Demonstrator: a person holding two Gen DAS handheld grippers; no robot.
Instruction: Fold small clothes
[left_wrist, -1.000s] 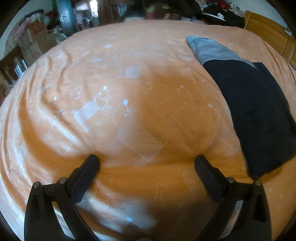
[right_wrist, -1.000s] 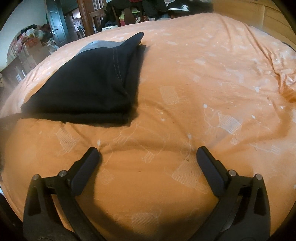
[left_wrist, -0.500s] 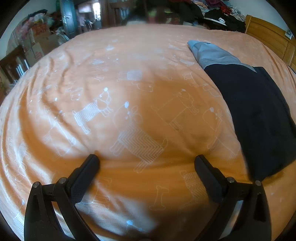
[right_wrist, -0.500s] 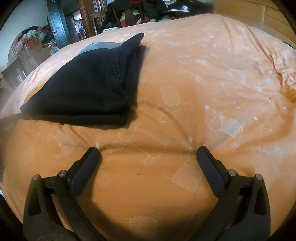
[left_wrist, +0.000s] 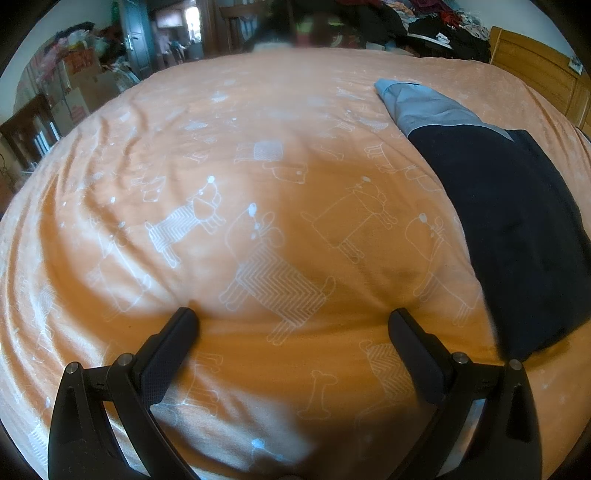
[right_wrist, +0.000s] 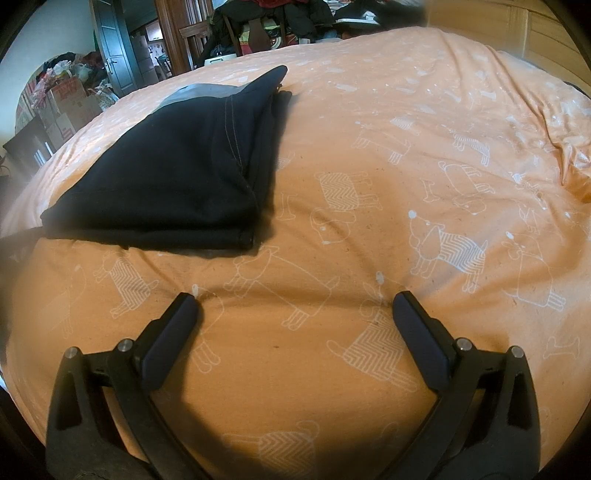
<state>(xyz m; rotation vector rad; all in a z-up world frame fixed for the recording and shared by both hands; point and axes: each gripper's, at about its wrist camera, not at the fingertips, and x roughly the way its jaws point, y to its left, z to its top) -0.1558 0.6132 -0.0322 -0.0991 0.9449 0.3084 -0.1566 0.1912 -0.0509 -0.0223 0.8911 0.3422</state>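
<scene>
Our fingers on the left gripper (left_wrist: 293, 319) and right gripper (right_wrist: 295, 302) are standing wide open, holding nothing, low over the orange bed (left_wrist: 184, 155). The dark folded cloth (right_wrist: 166, 177) is lying between our hands, up and to the right of the left fingers and up-left of the right ones. We are judging the right hand nearer. Its long side is running away from us, gray end (left_wrist: 417, 105) far.

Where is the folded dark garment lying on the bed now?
The folded dark garment lies on the orange bedspread, right of the left tool in its view and upper left of the right tool in the other.
</scene>
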